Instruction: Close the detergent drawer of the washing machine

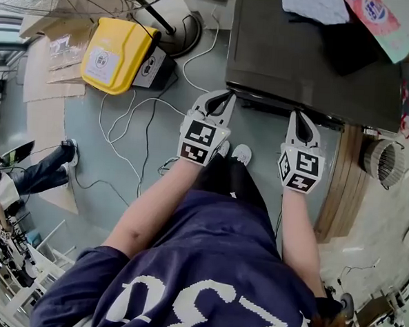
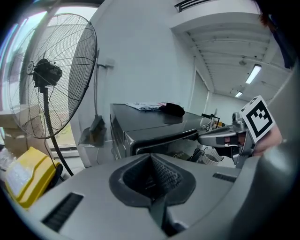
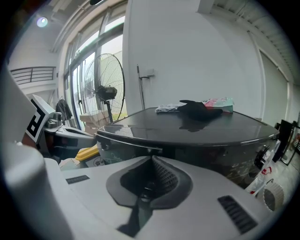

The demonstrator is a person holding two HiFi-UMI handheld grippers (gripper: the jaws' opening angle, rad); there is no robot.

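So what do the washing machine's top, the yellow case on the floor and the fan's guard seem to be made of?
Washing machine top: dark and glossy, probably painted metal or plastic; in the right gripper view it mirrors the dark cloth lying on it.
Yellow case: moulded plastic by the look, with a smooth sheen and rounded corners.
Fan guard: thin wire, likely metal; the spokes are fine and the wall shows through.

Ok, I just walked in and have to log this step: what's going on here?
A person stands at a dark washer, a gripper in each hand. Both are shut and empty, with their tips at the washer's upper front edge: the left gripper near its left corner, the right gripper further along. I can't tell whether the drawer is in or out.
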